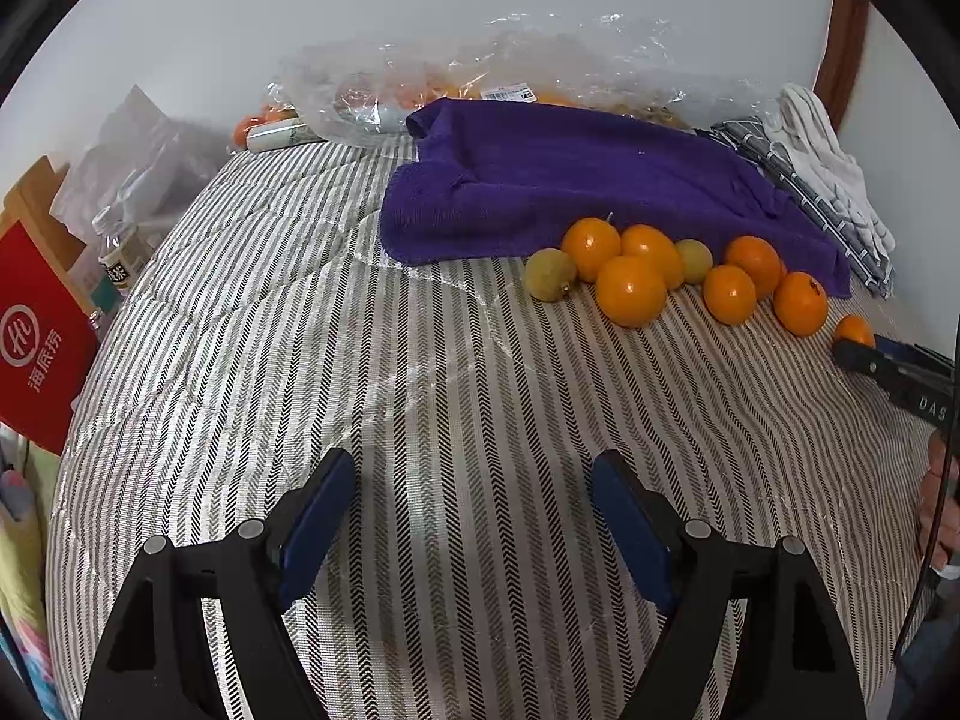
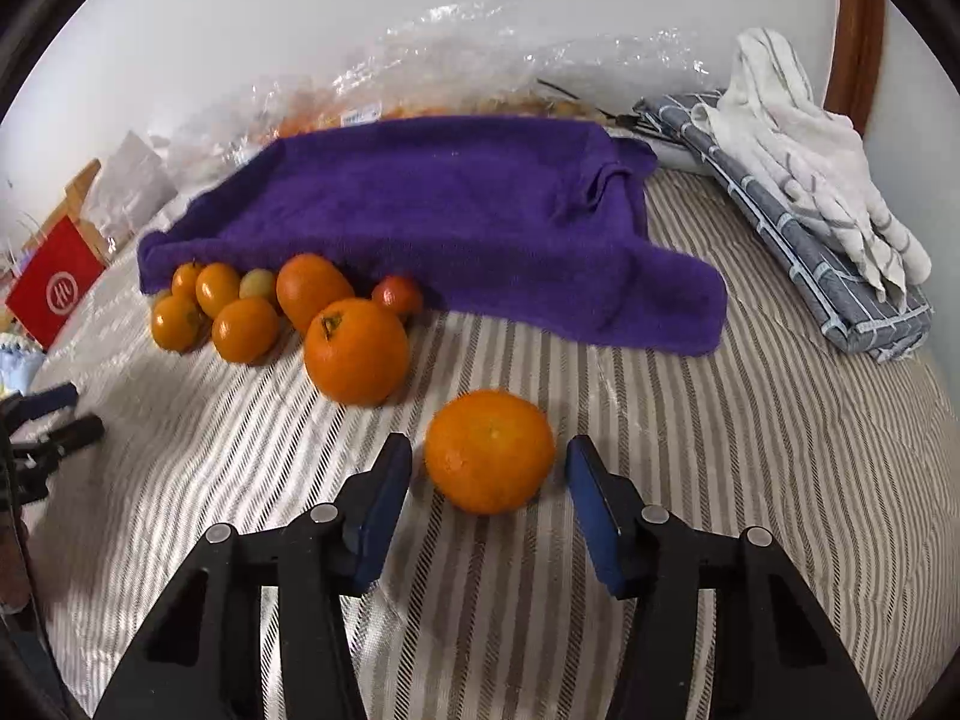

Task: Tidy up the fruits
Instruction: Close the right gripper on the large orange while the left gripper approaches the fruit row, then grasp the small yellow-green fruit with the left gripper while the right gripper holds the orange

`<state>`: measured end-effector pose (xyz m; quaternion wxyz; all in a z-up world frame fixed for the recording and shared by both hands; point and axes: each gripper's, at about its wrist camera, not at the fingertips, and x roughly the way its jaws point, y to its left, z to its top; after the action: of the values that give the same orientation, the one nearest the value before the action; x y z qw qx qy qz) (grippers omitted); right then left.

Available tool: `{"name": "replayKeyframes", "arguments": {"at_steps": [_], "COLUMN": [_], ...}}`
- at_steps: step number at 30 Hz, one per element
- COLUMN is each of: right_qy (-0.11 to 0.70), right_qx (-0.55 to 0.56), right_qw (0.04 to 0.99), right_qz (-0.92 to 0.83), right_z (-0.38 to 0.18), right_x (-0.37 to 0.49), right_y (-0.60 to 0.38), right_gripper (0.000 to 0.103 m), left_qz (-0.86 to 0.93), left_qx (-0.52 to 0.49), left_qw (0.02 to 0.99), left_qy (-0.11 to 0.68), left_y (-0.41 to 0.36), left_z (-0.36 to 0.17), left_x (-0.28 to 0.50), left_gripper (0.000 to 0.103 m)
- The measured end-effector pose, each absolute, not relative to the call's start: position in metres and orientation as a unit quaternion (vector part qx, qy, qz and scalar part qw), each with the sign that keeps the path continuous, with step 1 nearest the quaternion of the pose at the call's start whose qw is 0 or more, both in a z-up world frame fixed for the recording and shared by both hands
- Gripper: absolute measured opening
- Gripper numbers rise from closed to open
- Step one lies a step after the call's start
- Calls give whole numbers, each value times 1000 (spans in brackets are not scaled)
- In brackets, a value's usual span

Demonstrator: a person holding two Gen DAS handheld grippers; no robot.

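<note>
Against the near edge of the purple towel [image 1: 576, 180] lies a cluster of eight fruits: six oranges [image 1: 630, 291] and two greenish fruits [image 1: 550, 275]. A seventh orange, the lone orange [image 2: 489, 450], sits apart from the towel, between the wide-spread fingers of the right gripper [image 2: 489, 468], untouched. The left gripper [image 1: 471, 480] also stands wide, holding nothing, well short of the towel.

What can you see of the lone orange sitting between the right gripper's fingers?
The orange is round and slightly flattened, with dimpled bright peel and a small pale dot on top. It rests on the striped cloth, apart from the fruit cluster by the purple towel. The right gripper is open around it, with gaps on both sides, so nothing grips it. In the left wrist view it shows partly behind that gripper's tip.
</note>
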<state>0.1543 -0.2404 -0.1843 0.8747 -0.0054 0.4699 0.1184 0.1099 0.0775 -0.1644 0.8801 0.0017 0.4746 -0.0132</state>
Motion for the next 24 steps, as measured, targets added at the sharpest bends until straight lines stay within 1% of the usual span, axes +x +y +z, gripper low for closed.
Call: {"name": "replayKeyframes", "arguments": {"at_steps": [1,2,3,5,11,14,15,16,19,24], "right_qy": [469,472,474,471,463,460,460,459,457,452], "right_qx": [-3,-3,-8,-17,-6,-7,-8,-11,-15,-38], "right_qw": [875,873,872,873,876,878,878,879,880,879], "right_qz": [121,122,122,122,136,133,131,129,131,148], "right_z": [-185,-186,-187,-187,-183,-183,-183,-183,-183,-182], "right_x": [156,158,159,158,154,152,152,151,149,144], "right_y": [-242,-242,-241,-240,-246,-248,-248,-249,-247,-235], "right_gripper": [50,47,41,41,40,40,40,40,40,40], "left_qz": [-12,-12,-13,-24,-43,-10,-4,-6,-23,-39], "left_qx": [4,6,7,7,10,59,68,70,43,14], "left_qw": [879,878,877,874,881,886,886,884,880,884], "left_qy": [476,478,480,486,471,460,459,461,472,465], "left_y": [76,76,75,72,54,43,42,41,42,40], "left_z": [-163,-162,-161,-157,-140,-144,-146,-149,-157,-163], "left_x": [110,110,110,111,127,145,149,153,165,174], "left_gripper": [80,77,72,67,65,64,61,60,58,56]}}
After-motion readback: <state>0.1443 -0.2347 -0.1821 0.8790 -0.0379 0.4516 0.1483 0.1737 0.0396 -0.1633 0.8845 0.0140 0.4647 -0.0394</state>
